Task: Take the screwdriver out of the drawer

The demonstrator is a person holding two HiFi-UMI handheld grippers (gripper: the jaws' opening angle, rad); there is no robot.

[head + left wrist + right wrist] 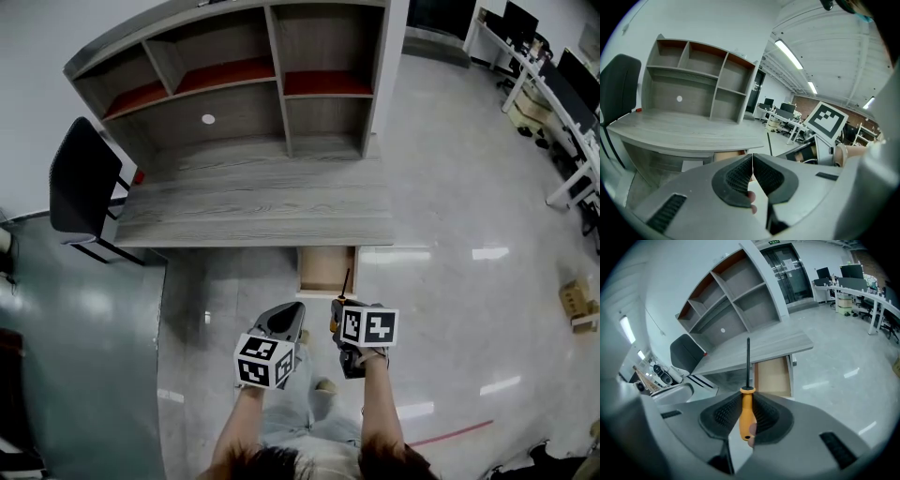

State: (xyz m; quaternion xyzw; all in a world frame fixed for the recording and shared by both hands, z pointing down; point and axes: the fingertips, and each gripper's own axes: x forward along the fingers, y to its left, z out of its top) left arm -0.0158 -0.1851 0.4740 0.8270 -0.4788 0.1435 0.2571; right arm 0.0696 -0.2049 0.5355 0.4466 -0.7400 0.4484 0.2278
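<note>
Orange-handled, black-shafted, one screwdriver (746, 416) sits pinched in the ribbed jaws of the right gripper (747, 401). On the left gripper (752, 169) the jaws are pressed together, empty. One wooden drawer (326, 269) is open under the grey bench (253, 202).

No legible txt, brand or nos.: cubes (265, 361) on left gripper (296, 307) & right gripper (339, 307) carry only b/w square codes; green sign (774, 242) above door (790, 273) too small to read.

The drawer (326, 269) juts from under the desk (253, 211), shelves (234, 89) on it, a chair (82, 178) at its left.
</note>
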